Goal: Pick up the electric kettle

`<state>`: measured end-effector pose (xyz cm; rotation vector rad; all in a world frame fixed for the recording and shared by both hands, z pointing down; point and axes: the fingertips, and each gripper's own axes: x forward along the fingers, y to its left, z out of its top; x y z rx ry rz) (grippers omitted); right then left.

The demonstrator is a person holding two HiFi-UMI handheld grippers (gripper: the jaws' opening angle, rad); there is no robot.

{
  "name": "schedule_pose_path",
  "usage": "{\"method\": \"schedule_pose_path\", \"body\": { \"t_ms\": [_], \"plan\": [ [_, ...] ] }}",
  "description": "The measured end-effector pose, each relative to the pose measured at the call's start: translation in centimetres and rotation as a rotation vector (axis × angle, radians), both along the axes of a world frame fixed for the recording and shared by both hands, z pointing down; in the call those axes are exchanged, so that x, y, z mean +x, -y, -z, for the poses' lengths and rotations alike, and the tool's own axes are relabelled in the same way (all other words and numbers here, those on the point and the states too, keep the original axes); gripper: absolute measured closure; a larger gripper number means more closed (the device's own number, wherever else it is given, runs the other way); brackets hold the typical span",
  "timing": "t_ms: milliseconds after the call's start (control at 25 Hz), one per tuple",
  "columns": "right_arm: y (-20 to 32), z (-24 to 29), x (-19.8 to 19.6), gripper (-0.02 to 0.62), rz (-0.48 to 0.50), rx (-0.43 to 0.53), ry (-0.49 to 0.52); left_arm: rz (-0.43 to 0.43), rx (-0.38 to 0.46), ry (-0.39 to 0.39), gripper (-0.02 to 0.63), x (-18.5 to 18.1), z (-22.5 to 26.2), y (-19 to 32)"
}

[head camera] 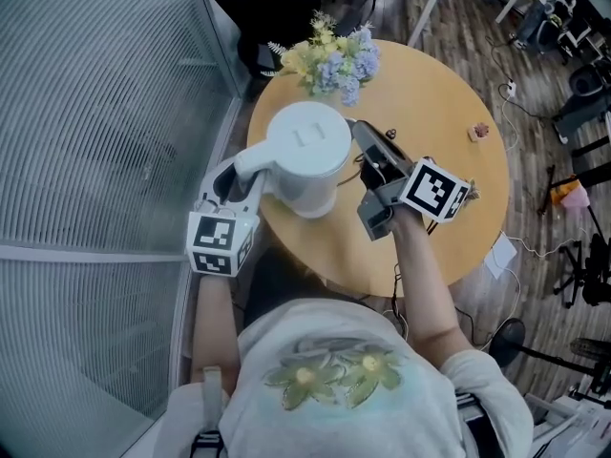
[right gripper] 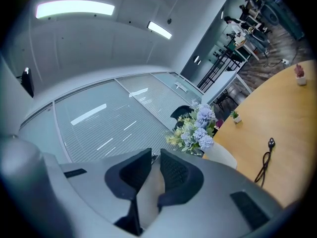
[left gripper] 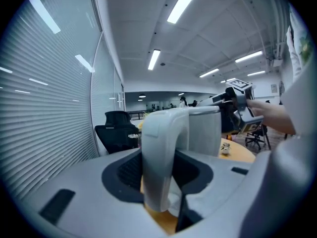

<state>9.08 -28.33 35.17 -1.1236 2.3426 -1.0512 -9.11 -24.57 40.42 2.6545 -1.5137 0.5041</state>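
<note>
Head view: arms outstretched, left claw (head camera: 235, 181) clamps electric kettle (head camera: 307, 153) handle, right claw (head camera: 357, 130) pinches rim

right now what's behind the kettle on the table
Behind the kettle, at the table's far edge, stands a bunch of yellow and lilac flowers. The kettle covers the tabletop just behind and under it, so anything small there is hidden.

One round table (head camera: 449, 93) carries one white electric kettle (head camera: 307, 156), one bunch of flowers (head camera: 334, 60), one black cable (right gripper: 266, 158) and one small trinket (head camera: 480, 132). Two grippers reach over its near edge: left gripper (head camera: 239, 175), right gripper (head camera: 361, 134). One black chair (left gripper: 116, 130) stands just beyond it.
</note>
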Motion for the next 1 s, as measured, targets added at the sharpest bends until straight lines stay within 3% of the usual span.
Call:
{"method": "schedule_pose_path", "body": {
  "t_ms": [240, 1000],
  "plan": [
    [-0.9, 1.8, -0.1, 0.532, 0.008, 0.046, 0.018, -0.023, 0.009, 0.004, 0.456, 0.1, 1.2, -0.6],
    [-5.2, 1.2, 2.1, 0.532, -0.117, 0.018, -0.003, -0.141, -0.004, 0.001, 0.456, 2.0, 1.1, -3.0]
  ]
}}
